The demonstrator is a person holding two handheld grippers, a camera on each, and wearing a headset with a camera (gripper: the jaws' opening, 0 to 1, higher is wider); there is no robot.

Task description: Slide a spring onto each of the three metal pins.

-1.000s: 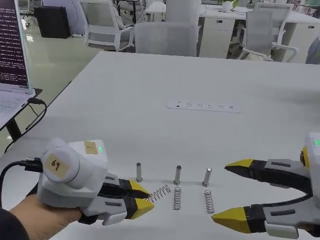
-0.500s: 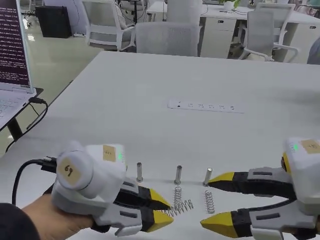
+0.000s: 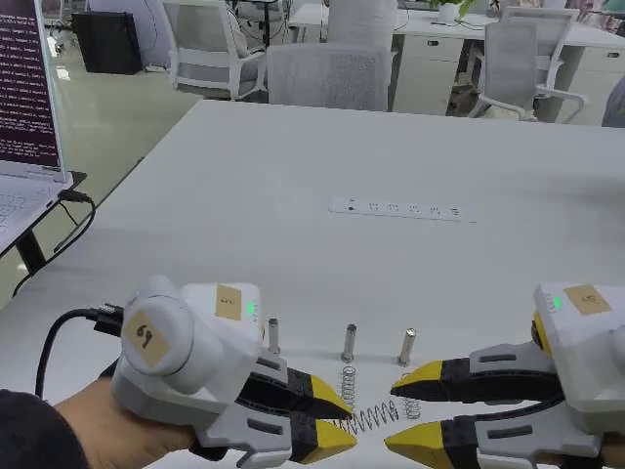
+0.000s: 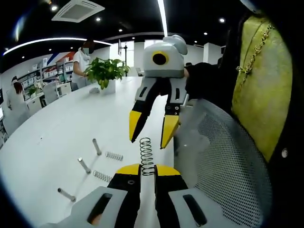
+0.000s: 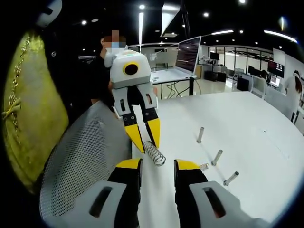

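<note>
While the left gripper has its yellow-tipped jaws pinched tight on one end of a thin steel coil spring, the spring sticks out roughly level above the white table, with its free end pointing at the right gripper. The right gripper's jaws are spread wide with nothing clamped; the spring's free end sits at the mouth of that gap, and contact cannot be judged from the head view. The left gripper view confirms the grip: the spring rises straight from the closed jaw tips toward the right gripper, whose jaws straddle its far end without visibly touching. In the right gripper view the left gripper faces in, with the spring hanging off its tips just ahead of the open jaws. Three short upright metal pins stand in a row on the table just beyond the grippers: left pin, middle pin, right pin, all bare. A loose spring lies flat just in front of the middle pin; a second loose spring lies in front of the right pin, partly hidden by the right gripper's upper jaw. A white power strip lies further back, and an open laptop sits at the left edge.
</note>
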